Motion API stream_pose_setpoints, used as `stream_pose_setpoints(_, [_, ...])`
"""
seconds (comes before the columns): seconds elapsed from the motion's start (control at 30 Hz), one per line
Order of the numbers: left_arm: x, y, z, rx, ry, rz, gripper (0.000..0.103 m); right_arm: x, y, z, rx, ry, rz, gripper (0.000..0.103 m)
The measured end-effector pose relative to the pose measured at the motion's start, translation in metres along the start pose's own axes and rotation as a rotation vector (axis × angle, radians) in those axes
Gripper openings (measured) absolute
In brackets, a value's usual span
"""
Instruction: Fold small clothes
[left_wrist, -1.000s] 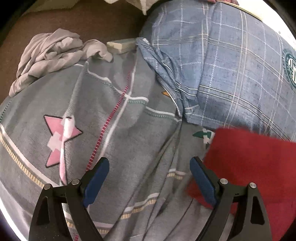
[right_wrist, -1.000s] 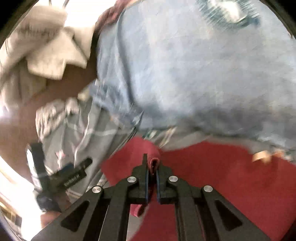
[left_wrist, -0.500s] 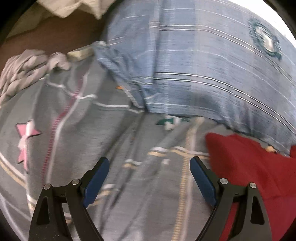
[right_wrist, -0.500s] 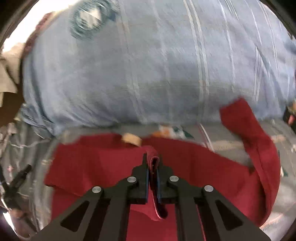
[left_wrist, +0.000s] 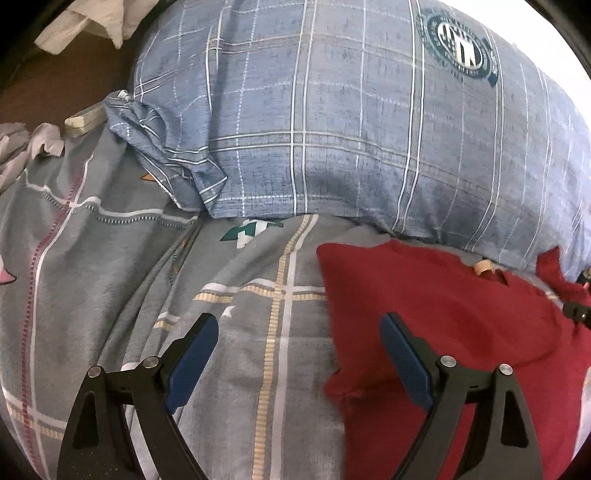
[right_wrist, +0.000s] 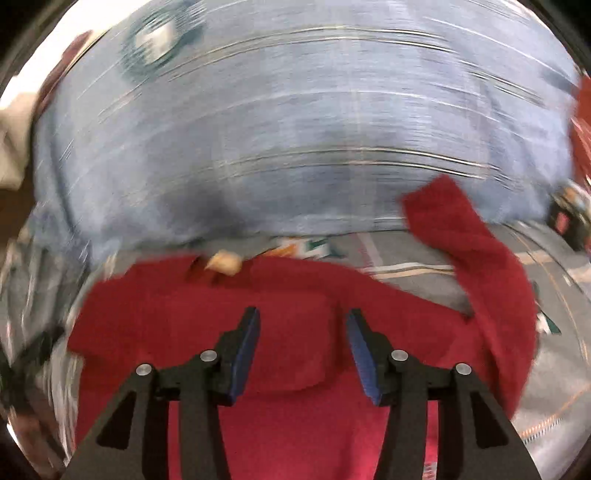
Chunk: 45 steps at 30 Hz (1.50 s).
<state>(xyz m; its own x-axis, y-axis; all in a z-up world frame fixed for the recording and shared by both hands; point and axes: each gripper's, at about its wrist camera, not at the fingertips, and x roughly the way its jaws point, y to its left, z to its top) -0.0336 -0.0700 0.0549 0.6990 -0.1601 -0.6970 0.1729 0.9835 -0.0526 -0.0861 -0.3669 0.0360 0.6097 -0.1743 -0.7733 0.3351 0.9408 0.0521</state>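
Both grippers are spread and empty: the right gripper over the red garment, the left gripper straddling its edge.

Red garment, lying mostly flat on grey bedding, tan neck label showing, one sleeve stretching outward.

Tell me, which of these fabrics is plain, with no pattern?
The red garment lying on the bed; the blue pillow is checked and the grey bedsheet carries stripes and stars.
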Motion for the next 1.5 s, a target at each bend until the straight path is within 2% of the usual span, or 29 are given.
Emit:
stream_pose_setpoints(0.1, [0.018,-0.009,-0.003,0.021,0.036,0.036,0.090,0.028,0.012,-0.007,-0.045,0.033,-0.030,0.042])
stream_pose_setpoints(0.2, [0.032,-0.016,-0.004,0.037,0.070,0.066,0.090,0.060,0.005,-0.012,0.003,0.083,-0.072,0.041])
stream_pose_setpoints(0.23, [0.037,-0.017,-0.003,0.041,0.081,0.078,0.091,0.063,0.002,-0.013,0.009,0.060,-0.074,0.041])
stream_pose_setpoints(0.27, [0.040,-0.018,-0.004,0.042,0.090,0.083,0.091,0.063,0.000,-0.015,0.005,0.033,-0.077,0.041])
stream_pose_setpoints(0.43, [0.042,-0.022,-0.001,0.029,0.093,0.088,0.090,0.045,0.003,-0.014,0.012,0.041,-0.076,0.044])
stream_pose_setpoints(0.63, [0.031,-0.017,-0.001,0.015,0.070,0.054,0.090,0.022,0.007,-0.018,-0.023,-0.003,-0.069,0.045])
stream_pose_setpoints(0.8, [0.028,-0.016,0.000,0.012,0.062,0.043,0.090,0.041,0.004,-0.028,-0.007,0.051,-0.095,0.045])
stream_pose_setpoints(0.93, [0.023,-0.017,0.000,0.007,0.053,0.035,0.090,0.040,0.008,-0.029,-0.009,0.029,-0.114,0.047])
stream_pose_setpoints(1.07, [0.017,-0.018,0.000,0.006,0.034,0.019,0.090,0.033,0.008,-0.029,0.017,0.036,-0.074,0.051])
stream_pose_setpoints(1.23, [0.016,-0.020,-0.003,0.027,0.029,0.009,0.090,0.025,0.009,-0.034,0.017,0.012,-0.077,0.054])
stream_pose_setpoints(1.5, [0.021,-0.027,-0.005,0.053,0.035,-0.016,0.090,0.034,0.003,-0.038,0.026,0.025,-0.059,0.057])
